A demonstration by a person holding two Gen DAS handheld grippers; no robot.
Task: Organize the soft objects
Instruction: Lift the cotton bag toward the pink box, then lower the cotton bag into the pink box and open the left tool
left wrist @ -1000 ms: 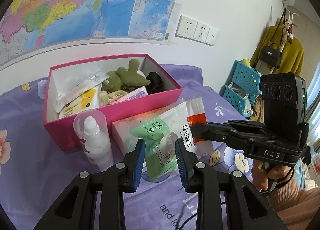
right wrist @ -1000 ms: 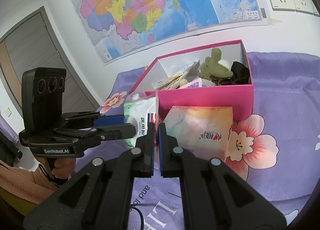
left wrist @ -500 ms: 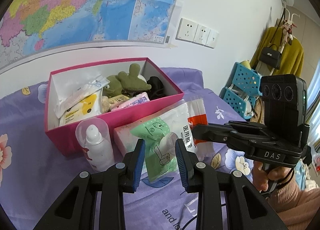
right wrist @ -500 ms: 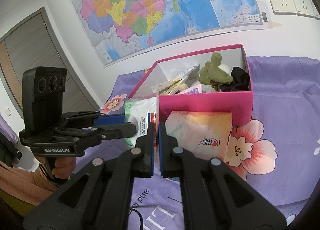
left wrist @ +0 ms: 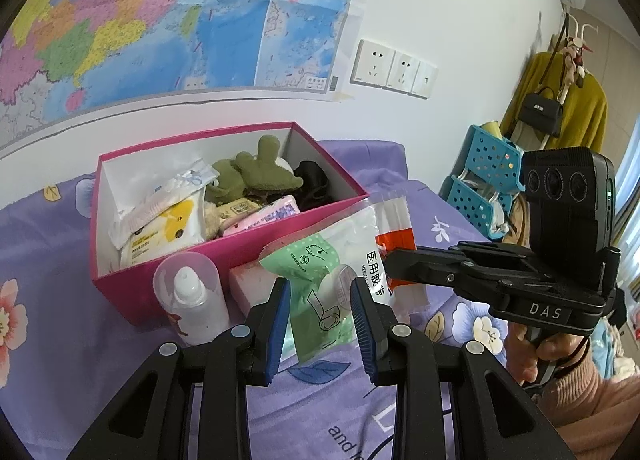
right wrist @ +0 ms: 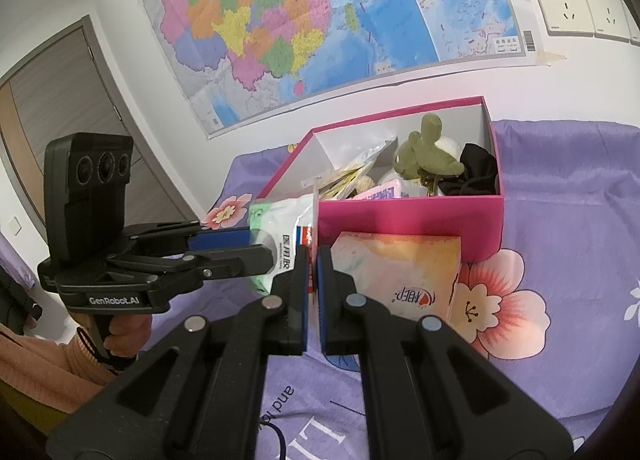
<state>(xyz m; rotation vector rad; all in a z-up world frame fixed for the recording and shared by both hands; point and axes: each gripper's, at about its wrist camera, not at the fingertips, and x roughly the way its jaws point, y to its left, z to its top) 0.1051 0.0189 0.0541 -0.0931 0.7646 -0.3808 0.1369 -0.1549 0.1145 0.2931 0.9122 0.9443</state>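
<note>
Purple flowered cloth point(left wrist: 48, 260) noted as the working surface.

Far left: one open pink box point(left wrist: 240, 248), standing on the cloth. Counted inside, left to right: one white-and-yellow wipes pack point(left wrist: 168, 228), two green plush toys point(left wrist: 264, 168), one pink packet point(left wrist: 268, 216), one black soft item point(left wrist: 312, 180). Smaller pieces among them not identifiable.

Just in front of the box: one clear capped bottle point(left wrist: 192, 300), upright. Beside it, one tissue pack point(right wrist: 400, 264), lying flat against the box's front wall.

Centre: one clear plastic bag point(left wrist: 352, 236), raised above the cloth in front of the box, containing one green sachet and a roll. Left tongs point(left wrist: 322, 324) closed down to a narrow gap, gripping the bag's lower part between the blue pads. Right tongs point(right wrist: 313, 272) pinched almost fully together on the bag's red-and-white edge strip.

Right: two blue perforated baskets point(left wrist: 488, 188), stacked, off the cloth. One black handbag point(left wrist: 540, 112) hanging over a yellow coat.

On the wall: one map point(left wrist: 160, 20), three socket plates point(left wrist: 392, 68).
</note>
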